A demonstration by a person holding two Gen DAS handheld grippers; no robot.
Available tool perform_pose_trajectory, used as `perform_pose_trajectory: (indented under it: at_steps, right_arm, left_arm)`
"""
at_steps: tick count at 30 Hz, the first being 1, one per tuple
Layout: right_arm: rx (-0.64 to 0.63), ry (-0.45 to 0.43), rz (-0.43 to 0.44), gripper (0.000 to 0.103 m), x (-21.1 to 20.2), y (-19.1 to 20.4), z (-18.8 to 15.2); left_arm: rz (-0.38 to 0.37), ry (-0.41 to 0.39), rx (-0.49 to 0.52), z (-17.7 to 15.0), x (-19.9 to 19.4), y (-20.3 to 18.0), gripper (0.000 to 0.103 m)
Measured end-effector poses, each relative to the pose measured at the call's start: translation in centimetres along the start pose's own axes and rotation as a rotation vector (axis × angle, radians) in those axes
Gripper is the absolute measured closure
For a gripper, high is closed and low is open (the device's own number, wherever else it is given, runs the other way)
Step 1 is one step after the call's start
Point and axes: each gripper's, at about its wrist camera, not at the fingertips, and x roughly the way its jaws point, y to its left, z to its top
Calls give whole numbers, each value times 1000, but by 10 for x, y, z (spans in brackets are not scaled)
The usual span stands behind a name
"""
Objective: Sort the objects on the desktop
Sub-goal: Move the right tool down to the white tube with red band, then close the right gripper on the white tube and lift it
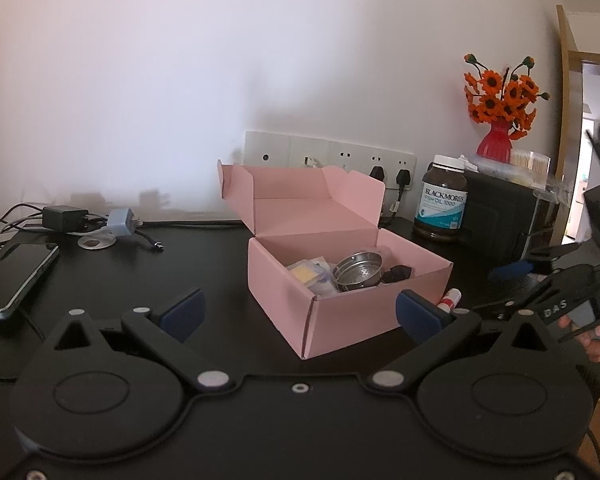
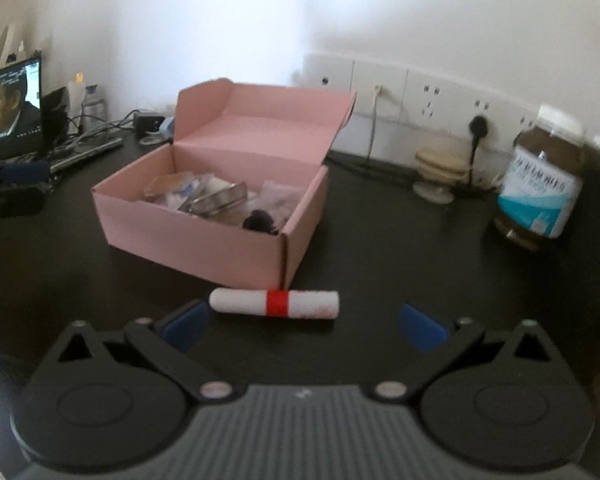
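Observation:
An open pink cardboard box (image 1: 340, 312) (image 2: 204, 236) stands on the black desk, lid tipped back. Inside lie a metal strainer (image 1: 356, 272) (image 2: 220, 200), small packets and a dark item. A white tube with a red band (image 2: 276, 303) lies on its side just in front of the box; only its end (image 1: 449, 299) shows in the left wrist view. My right gripper (image 2: 302, 326) is open just behind the tube, fingers spread wider than it. My left gripper (image 1: 300, 314) is open facing the box's near corner, holding nothing. The right gripper (image 1: 516, 270) shows at the right edge there.
A brown supplement bottle (image 1: 442, 204) (image 2: 540, 188) stands right of the box by a black case (image 1: 500, 216). A red vase of orange flowers (image 1: 500, 120) sits behind. Wall sockets (image 2: 420, 96), chargers and cables (image 1: 76, 220), a phone (image 1: 12, 276) and a lit screen (image 2: 10, 108) line the desk's far and left sides.

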Motion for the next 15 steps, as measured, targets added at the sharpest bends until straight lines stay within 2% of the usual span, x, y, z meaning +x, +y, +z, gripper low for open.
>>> perform_pose_trajectory:
  at_steps: [3, 15]
  right_arm:
    - [38, 40, -3, 1, 12, 2, 1]
    - [-44, 55, -31, 1, 33, 21, 12]
  left_arm:
    - [1, -3, 3, 0, -1, 0, 0]
    - [2, -7, 7, -1, -1, -1, 0]
